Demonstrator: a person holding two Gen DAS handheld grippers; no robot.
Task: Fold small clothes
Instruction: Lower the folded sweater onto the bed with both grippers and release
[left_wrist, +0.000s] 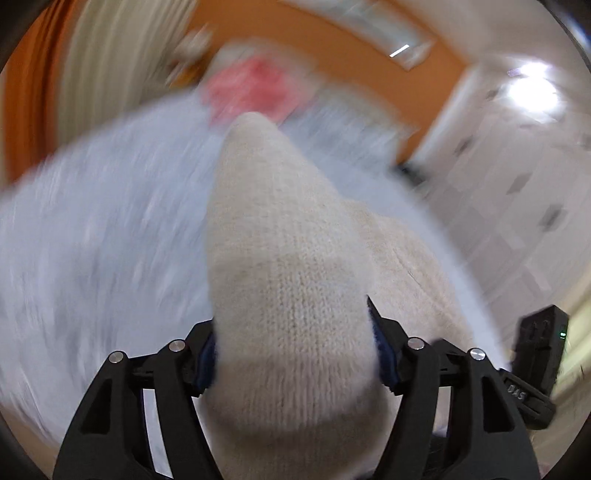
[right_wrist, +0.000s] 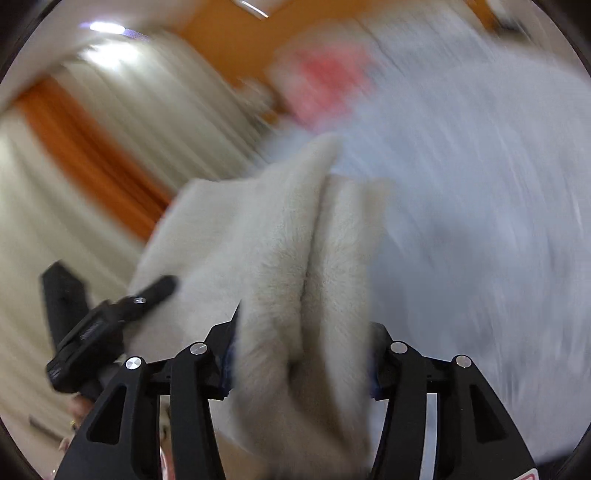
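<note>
Cream knit cloth (left_wrist: 291, 280) filled the space right in front of the left wrist camera. It was a soft, wooly piece of clothing. It sat between the two black fingers of the left gripper (left_wrist: 295, 354), and the blue pads (left_wrist: 386, 358) touched it on both sides. The fingers stood partly spread with the thick knit bunched between them, so the grip looked loose. More of the cream cloth lay just beside the gripper, on the pale blue bed sheet (left_wrist: 110, 229). A pink thing (left_wrist: 251, 88) sat far off on the sheet, too blurry to name.

From the right wrist camera, the same cream knit cloth (right_wrist: 295, 258) was folded in two thick layers between the fingers of the right gripper (right_wrist: 301, 354). Those fingers were partly spread too, with the fold touching both sides. The other gripper showed just beside the cloth.

I think the fold was being laid down on the sheet. To do it well, both ends should go down level, edges lined up, before the fingers let go fully.
</note>
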